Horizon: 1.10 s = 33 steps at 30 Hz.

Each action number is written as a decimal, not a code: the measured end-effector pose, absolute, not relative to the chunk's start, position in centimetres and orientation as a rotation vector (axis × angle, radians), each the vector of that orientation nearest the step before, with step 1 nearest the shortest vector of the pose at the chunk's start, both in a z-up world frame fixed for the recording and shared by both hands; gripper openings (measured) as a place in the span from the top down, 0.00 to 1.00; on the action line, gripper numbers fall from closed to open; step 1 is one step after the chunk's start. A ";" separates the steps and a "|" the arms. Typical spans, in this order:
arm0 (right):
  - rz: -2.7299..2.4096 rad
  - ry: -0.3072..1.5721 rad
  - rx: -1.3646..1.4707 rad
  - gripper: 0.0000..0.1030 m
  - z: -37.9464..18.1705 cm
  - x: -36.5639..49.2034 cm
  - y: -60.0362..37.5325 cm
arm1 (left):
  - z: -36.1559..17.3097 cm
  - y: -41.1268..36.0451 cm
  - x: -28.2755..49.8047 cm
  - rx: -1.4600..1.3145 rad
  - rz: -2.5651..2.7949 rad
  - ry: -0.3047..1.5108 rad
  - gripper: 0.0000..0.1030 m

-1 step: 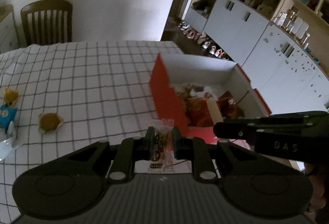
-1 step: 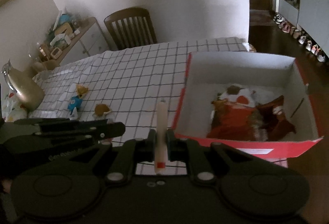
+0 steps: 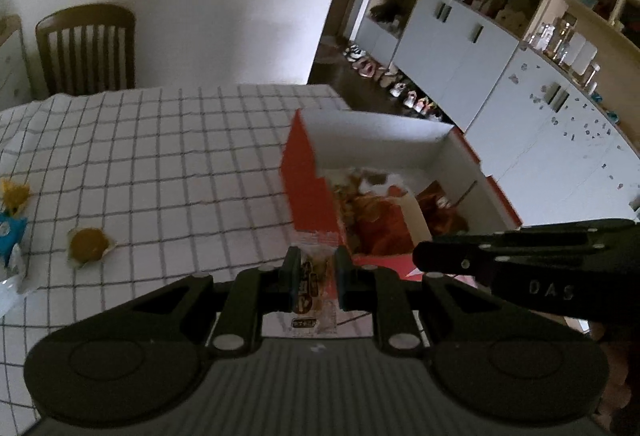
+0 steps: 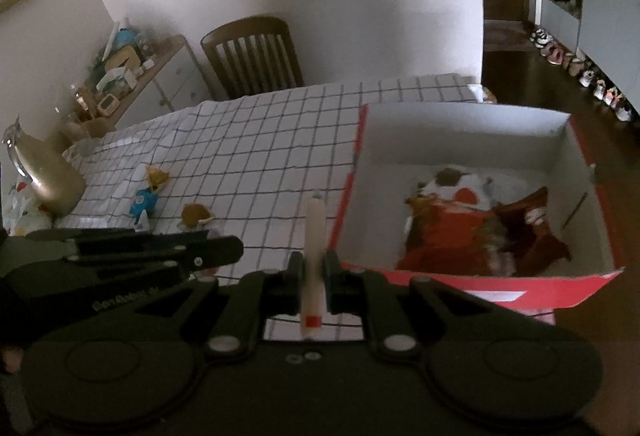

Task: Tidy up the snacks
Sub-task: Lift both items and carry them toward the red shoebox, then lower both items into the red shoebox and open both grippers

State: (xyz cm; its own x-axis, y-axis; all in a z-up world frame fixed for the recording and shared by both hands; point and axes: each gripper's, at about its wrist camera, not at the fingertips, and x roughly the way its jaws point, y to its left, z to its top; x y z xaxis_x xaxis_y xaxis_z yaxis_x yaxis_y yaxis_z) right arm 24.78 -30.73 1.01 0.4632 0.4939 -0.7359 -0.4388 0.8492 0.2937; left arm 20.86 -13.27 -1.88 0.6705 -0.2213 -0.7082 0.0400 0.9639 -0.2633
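A red cardboard box (image 3: pixel 308 191) with white inner walls (image 4: pixel 460 131) stands on the checked tablecloth and holds several red and orange snack packs (image 4: pixel 460 232). My left gripper (image 3: pixel 314 276) is shut on a small clear snack packet (image 3: pixel 314 284) just before the box's near left corner. My right gripper (image 4: pixel 314 276) is shut on a pale stick-shaped snack (image 4: pixel 314 236), held upright left of the box's near corner. In the left wrist view the stick (image 3: pixel 416 215) shows over the box.
Loose snacks lie on the cloth at the left: a round brown one (image 3: pixel 88 246), a blue packet (image 4: pixel 144 203) and a yellow one (image 4: pixel 156 175). A wooden chair (image 4: pixel 252 55) stands at the far side. A gold jug (image 4: pixel 44 175) stands at the left.
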 end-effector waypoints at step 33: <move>0.402 0.977 0.086 0.92 -5.7 34.5 -41.7 | -8.3 -25.0 34.9 -0.035 -0.064 1.046 0.83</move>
State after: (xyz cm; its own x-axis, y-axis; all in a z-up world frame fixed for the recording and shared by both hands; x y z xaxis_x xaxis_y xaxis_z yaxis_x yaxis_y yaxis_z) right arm 34.52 -41.70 -5.66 0.4924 0.3691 -0.7883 -0.2928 0.9231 0.2493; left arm 34.92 -25.02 -8.34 0.4996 -0.0698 -0.8635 0.0362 0.9976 -0.0597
